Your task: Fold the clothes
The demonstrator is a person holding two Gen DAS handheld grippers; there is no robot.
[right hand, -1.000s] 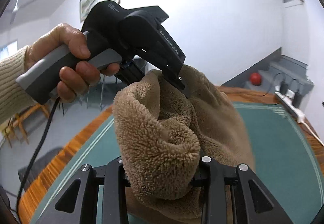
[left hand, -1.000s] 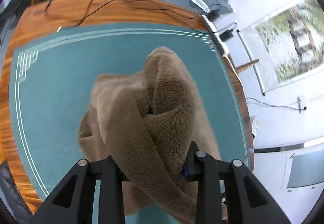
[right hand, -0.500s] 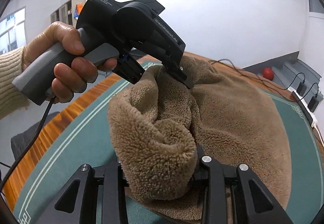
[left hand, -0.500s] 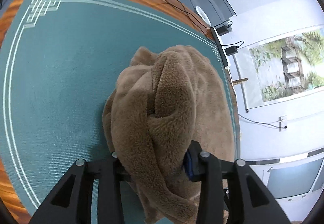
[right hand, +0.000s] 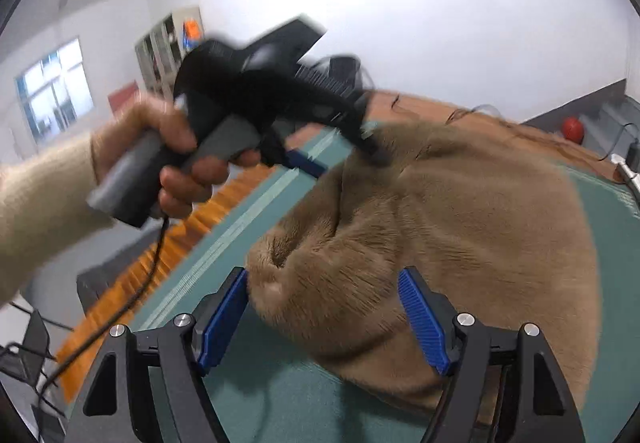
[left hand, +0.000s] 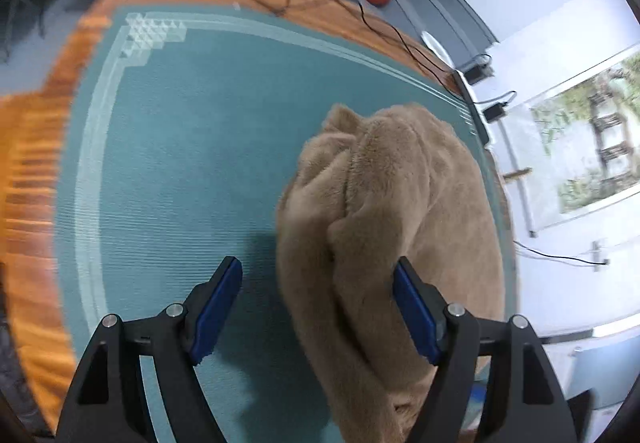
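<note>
Both claws opening. Left claw (left hand: 318, 303): jaws wide, tan fleece garment (left hand: 396, 227) sits between them against the right pad, left pad clear of it. Right claw (right hand: 324, 307): jaws wide, a fold of the fleece between the blue pads, brushing the left one, no squeeze visible. Garment is heaped on the teal mat (left hand: 180, 163) over the wooden bench (left hand: 36, 171), toward its right side. Person's left hand (right hand: 168, 159) grips the left claw's handle, blurred.
</note>
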